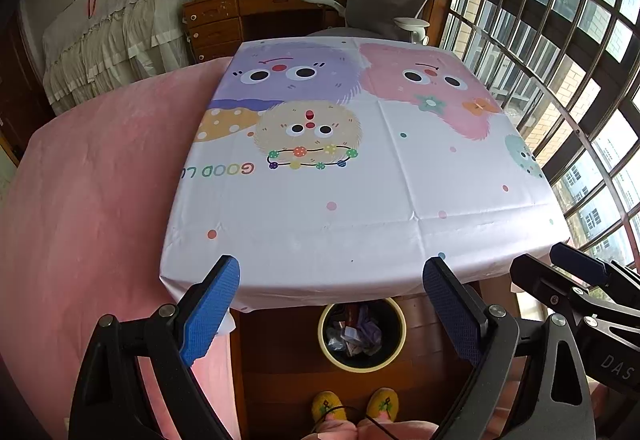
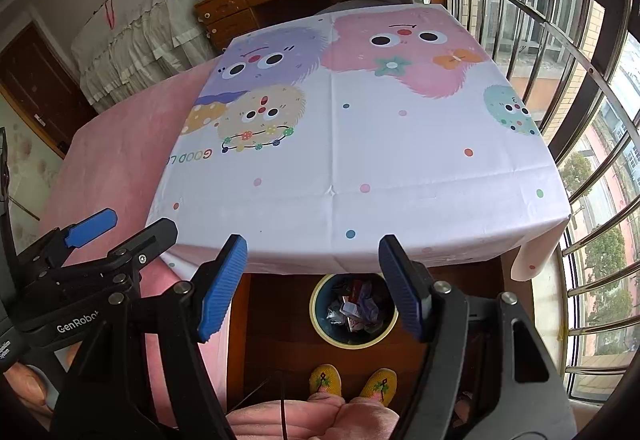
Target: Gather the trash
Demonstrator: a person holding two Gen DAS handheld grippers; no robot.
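Yellow-rimmed bin (image 1: 362,336) upright on the near floor under the table (image 1: 360,180) edge, mouth up, crumpled wrappers (image 1: 354,336) inside, left gripper (image 1: 332,306) and right gripper (image 2: 314,280) both spread wide, holding nothing, two yellow slippers (image 1: 354,404) below.

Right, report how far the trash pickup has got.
Looks nearly finished. Done: the tablecloth shows no loose trash, and the bin on the floor below holds crumpled wrappers. In hand: nothing; the left hand-held gripper and the right hand-held gripper are both open and empty. Left: nothing visible to collect.
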